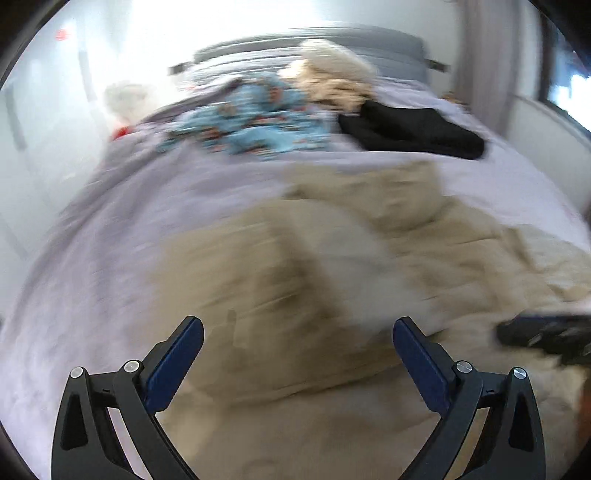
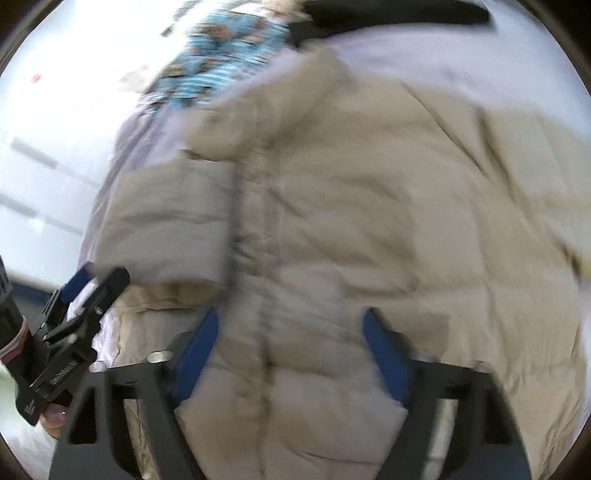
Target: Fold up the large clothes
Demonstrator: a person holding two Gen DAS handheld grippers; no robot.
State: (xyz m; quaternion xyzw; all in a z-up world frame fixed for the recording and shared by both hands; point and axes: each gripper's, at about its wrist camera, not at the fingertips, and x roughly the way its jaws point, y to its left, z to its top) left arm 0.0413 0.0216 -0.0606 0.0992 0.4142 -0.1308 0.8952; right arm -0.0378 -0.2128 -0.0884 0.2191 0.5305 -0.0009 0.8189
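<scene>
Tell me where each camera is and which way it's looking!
Left wrist: sits on the left gripper, looking along the bed over the beige puffer coat; its open fingers show, the right gripper at the edge.
Right wrist: sits on the right gripper, close above the coat; its open fingers show, plus the left gripper.
Shared: the coat, blue patterned cloth and black garment.
</scene>
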